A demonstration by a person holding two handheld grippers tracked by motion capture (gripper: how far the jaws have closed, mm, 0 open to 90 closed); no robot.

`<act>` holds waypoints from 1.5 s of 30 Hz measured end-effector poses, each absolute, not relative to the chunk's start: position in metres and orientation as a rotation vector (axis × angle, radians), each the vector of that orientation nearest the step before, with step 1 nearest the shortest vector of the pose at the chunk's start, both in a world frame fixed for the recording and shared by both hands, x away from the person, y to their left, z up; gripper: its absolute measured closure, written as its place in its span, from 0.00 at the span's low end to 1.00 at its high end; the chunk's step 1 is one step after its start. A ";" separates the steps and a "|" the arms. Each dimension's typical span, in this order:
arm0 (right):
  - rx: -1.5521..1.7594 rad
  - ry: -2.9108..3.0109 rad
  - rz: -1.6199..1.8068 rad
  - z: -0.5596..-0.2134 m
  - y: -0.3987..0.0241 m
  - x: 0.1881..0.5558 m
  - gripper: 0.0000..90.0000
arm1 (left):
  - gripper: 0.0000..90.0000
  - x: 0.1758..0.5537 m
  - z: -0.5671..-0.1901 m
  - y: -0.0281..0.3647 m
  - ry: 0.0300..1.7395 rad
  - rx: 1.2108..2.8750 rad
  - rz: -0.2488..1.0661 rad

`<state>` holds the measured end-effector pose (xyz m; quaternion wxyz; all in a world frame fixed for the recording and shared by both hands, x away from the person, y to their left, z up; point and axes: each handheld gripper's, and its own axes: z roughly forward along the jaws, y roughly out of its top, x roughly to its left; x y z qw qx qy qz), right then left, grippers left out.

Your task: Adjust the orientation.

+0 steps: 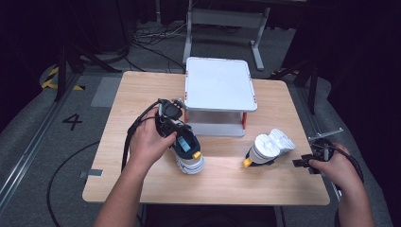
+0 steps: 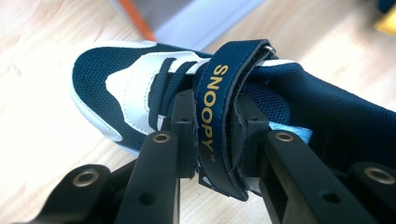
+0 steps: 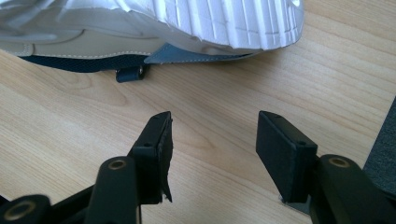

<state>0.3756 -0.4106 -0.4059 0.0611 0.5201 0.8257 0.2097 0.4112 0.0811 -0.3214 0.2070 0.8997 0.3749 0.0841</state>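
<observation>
A navy and white child's shoe (image 1: 190, 156) stands upright on the wooden table (image 1: 142, 94), left of centre. In the left gripper view its toe (image 2: 116, 88) points away, and my left gripper (image 2: 217, 123) is shut on the navy strap (image 2: 212, 88) marked SNOOPY. In the high view that left gripper (image 1: 181, 137) sits over the shoe's opening. The second shoe (image 1: 270, 146) lies on its side to the right, its white ribbed sole (image 3: 219, 21) turned toward me. My right gripper (image 3: 212, 135) stands open just short of it, near the table's right edge (image 1: 302, 162), with nothing between its pads.
A white two-level stand (image 1: 220, 87) with orange legs occupies the back middle of the table. Cables trail from both grippers. Bare wood lies between the two shoes and along the front edge. A grey floor with cables surrounds the table.
</observation>
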 end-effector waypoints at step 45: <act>1.548 2.478 0.606 -0.413 -0.414 0.357 0.51 | 0.71 0.461 -0.368 0.011 0.504 2.626 0.399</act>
